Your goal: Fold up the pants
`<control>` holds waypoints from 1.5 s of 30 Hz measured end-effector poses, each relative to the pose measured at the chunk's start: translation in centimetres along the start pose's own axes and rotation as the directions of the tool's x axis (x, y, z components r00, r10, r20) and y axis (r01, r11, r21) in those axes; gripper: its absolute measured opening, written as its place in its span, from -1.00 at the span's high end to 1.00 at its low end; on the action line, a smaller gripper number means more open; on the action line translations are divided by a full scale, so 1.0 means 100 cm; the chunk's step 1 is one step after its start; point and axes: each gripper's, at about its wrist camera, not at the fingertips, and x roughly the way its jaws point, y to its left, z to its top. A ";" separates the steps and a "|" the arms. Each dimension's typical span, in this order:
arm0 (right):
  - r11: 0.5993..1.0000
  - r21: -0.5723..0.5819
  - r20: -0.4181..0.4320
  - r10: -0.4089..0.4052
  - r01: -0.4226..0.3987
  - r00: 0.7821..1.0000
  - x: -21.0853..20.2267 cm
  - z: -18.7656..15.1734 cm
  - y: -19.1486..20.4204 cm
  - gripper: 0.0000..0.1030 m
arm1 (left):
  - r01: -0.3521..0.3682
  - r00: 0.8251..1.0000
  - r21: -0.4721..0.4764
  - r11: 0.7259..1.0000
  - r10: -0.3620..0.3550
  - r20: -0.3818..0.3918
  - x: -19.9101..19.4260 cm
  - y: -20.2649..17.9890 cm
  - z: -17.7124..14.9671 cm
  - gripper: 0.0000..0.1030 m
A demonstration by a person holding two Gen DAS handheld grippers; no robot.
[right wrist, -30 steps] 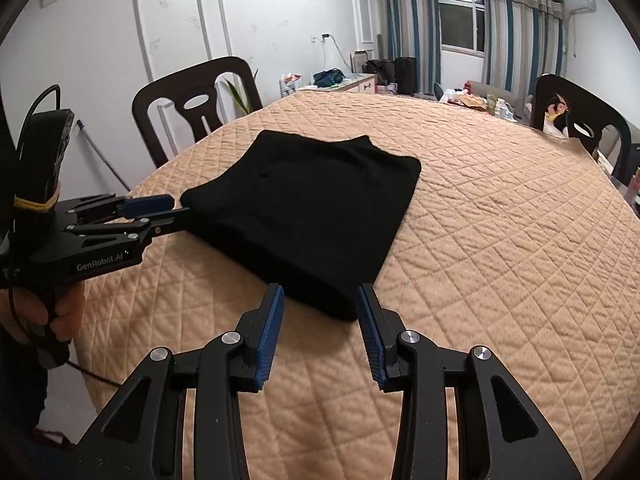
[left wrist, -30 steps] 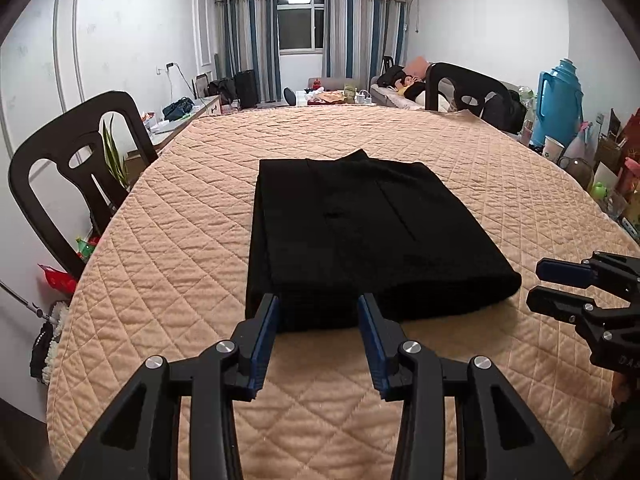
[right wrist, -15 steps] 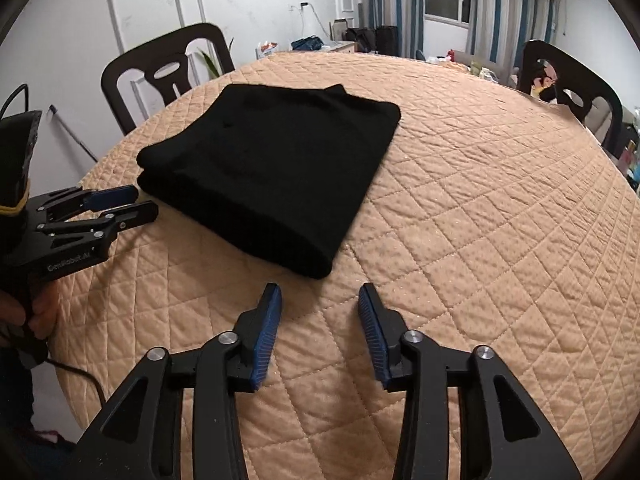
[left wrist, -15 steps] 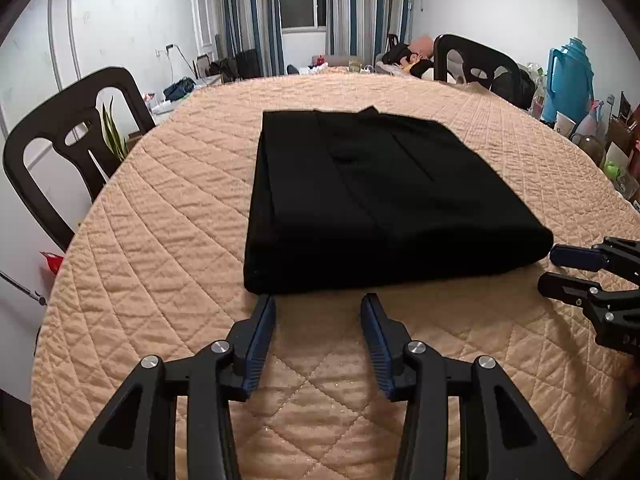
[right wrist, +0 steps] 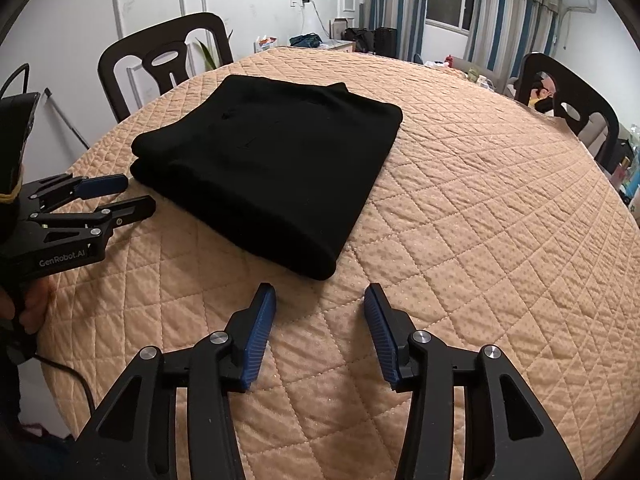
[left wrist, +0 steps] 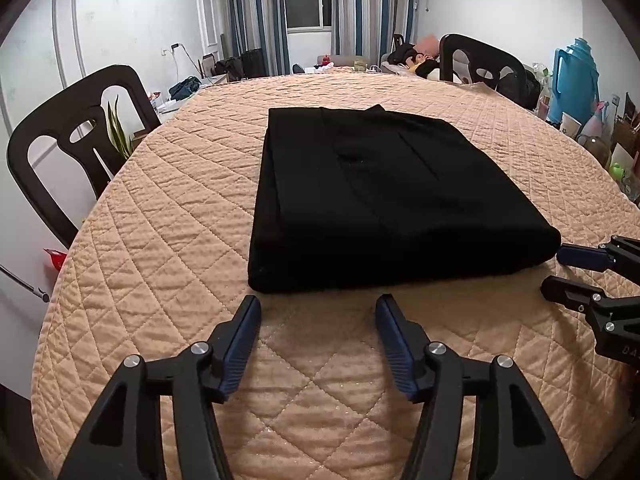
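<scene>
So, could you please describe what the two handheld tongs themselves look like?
Both are alike: black skeletal frames with cut-out openings and silver rivets, each finger tipped with a ribbed blue pad. The left tongs carry white "GenRobot.AI" lettering on the side, a yellow band around the body behind, and a black cable trailing below the hand. The right tongs show no lettering from their own camera.

A round table (left wrist: 160, 240) under a peach quilted cover bears folded black pants (left wrist: 380, 200).

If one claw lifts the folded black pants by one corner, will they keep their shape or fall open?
Probably fall open: the black pants are soft stacked layers. On the quilted cover they would likely drag, not slide, when pushed. They cannot roll.
</scene>
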 end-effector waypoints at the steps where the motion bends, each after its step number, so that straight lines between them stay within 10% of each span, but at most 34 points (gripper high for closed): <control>1: 1.000 0.001 0.000 0.002 -0.002 1.000 0.000 0.000 0.000 0.08 | 0.001 1.000 -0.001 1.000 -0.001 0.000 0.000 0.000 0.000 -0.22; 45: 1.000 0.001 0.000 0.001 -0.001 1.000 0.000 0.000 0.000 0.07 | -0.025 1.000 -0.010 1.000 0.025 -0.004 0.001 -0.002 0.000 -0.33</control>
